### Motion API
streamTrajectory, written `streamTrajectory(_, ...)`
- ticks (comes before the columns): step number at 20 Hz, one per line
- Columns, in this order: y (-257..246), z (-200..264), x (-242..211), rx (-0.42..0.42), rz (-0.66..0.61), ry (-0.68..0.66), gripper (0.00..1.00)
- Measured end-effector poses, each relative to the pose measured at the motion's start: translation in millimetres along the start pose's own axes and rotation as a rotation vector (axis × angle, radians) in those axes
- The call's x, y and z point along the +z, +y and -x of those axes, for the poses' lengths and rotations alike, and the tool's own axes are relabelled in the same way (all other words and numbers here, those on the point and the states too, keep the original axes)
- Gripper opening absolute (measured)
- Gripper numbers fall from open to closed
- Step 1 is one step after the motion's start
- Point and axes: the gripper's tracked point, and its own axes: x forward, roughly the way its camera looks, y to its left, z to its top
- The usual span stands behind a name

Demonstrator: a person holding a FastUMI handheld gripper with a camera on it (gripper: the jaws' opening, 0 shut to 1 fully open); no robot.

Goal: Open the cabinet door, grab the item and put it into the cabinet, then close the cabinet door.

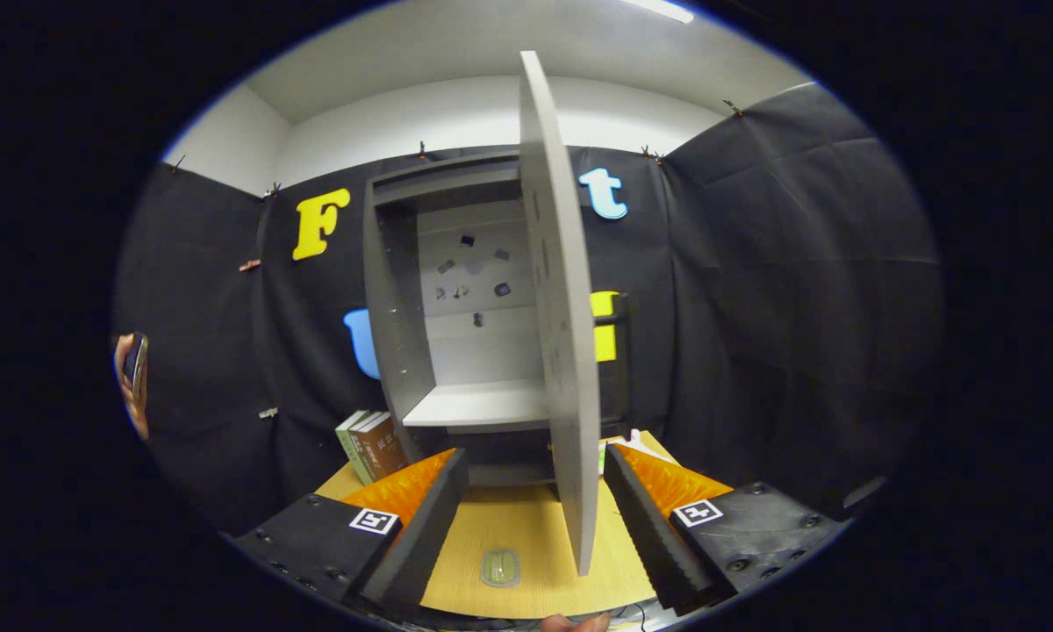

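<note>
Already the cabinet door [562,333] is standing swung out, edge-on, its free edge reaching down between the fingers of the hand-held gripper [533,518], nearer the right finger. The hand-held gripper is gaping wide and gripping nothing, neither finger visibly touching the door.

The item, which I am taking to be the small greenish mouse-like object [500,567], is lying on the wooden worktop [526,527] between the fingers, at about 7 o'clock from the door's bottom corner and just beside it. The cabinet [456,333] is standing beyond at 12 o'clock, its pale shelf [478,405] bare.

Trouble is most likely coming from that door: dipping for the item, the right finger may be knocking the panel and swinging it back across the opening, or the low, smooth object may be skidding from the pads.

Some books [371,446] are leaning at 10 o'clock of the left finger, beside the cabinet's foot, crowding a wide approach. A person's hand [132,386] is hovering far off at 9 o'clock.
</note>
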Motion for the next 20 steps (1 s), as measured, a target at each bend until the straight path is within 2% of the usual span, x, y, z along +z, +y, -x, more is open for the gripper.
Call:
streamTrajectory(5, 44.1, -28.0, -95.8, 0.05, 0.068, 0.191, 0.98)
streamTrajectory(10, 65.3, -81.1, -212.4, 0.051, 0.091, 0.401, 0.99)
streamTrajectory(17, 49.3, -144.9, -367.5, -0.003, 0.116, 0.636, 0.99)
streamTrajectory(20, 44.9, -158.6, -416.3, -0.031, 0.116, 0.718, 0.99)
